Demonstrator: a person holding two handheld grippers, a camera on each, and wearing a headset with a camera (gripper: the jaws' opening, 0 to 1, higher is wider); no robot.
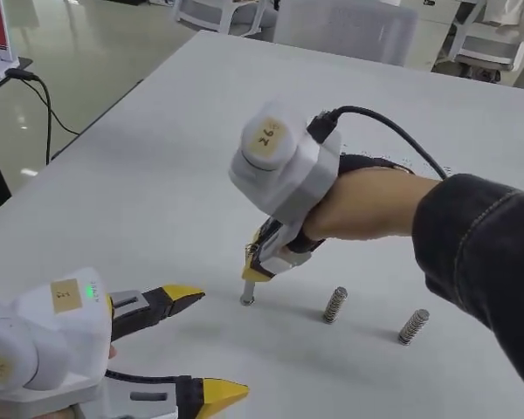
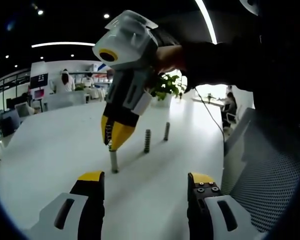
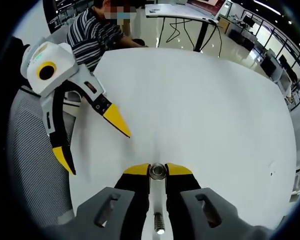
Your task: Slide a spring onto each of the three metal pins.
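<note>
Yellow-tipped right gripper [image 1: 258, 266], pinched shut on a spring [image 3: 157, 170], hangs above the bare pin [image 1: 247, 293] at its six o'clock; tilted, the spring could snag the pin's top and jump free, while the left gripper [image 1: 223, 341] gapes empty at seven o'clock.

Bright overhead light, soft shadows on the table [image 1: 157, 175], fisheye-warped edges.

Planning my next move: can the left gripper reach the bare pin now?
Only from the side, probably. The right gripper, shut on a spring, hangs over the bare pin; bare table lies between the open left gripper and it.
</note>
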